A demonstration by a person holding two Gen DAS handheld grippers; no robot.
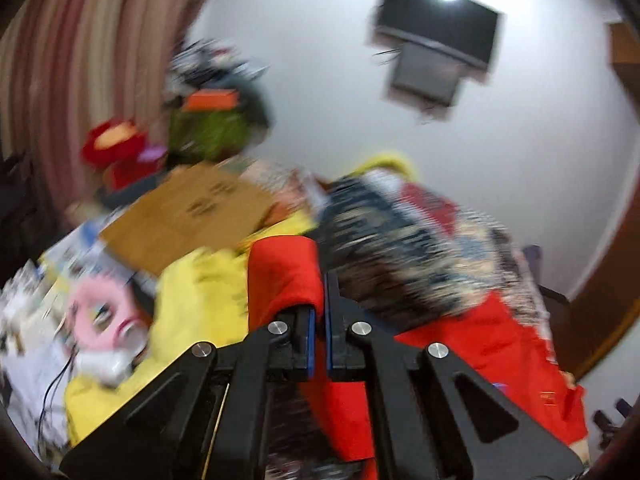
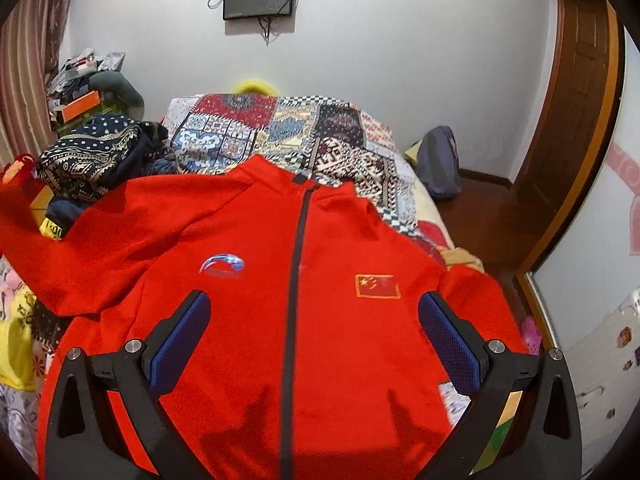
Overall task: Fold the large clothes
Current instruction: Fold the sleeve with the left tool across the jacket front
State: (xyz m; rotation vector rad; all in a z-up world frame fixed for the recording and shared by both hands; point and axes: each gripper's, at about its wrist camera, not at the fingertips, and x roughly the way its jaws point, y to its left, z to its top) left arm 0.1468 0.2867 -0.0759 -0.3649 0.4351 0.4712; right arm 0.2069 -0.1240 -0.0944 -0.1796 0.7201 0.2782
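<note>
A red zip-up jacket (image 2: 248, 320) lies front up on the bed, collar toward the far wall, with a dark zip down the middle and a flag patch (image 2: 377, 286) on the chest. My right gripper (image 2: 315, 300) hovers open over its chest, nothing between the blue pads. The jacket's left sleeve (image 2: 24, 216) is lifted off the bed toward the left edge. In the blurred left wrist view, my left gripper (image 1: 320, 304) is shut on that red sleeve (image 1: 280, 272), which drapes over the left finger.
A patchwork bedspread (image 2: 328, 136) covers the bed. Dark patterned clothes (image 2: 92, 156) are piled at the far left. A cardboard box (image 1: 188, 216), yellow cloth (image 1: 192, 300) and clutter lie left of the bed. A backpack (image 2: 438, 164) and wooden door (image 2: 576, 100) are at right.
</note>
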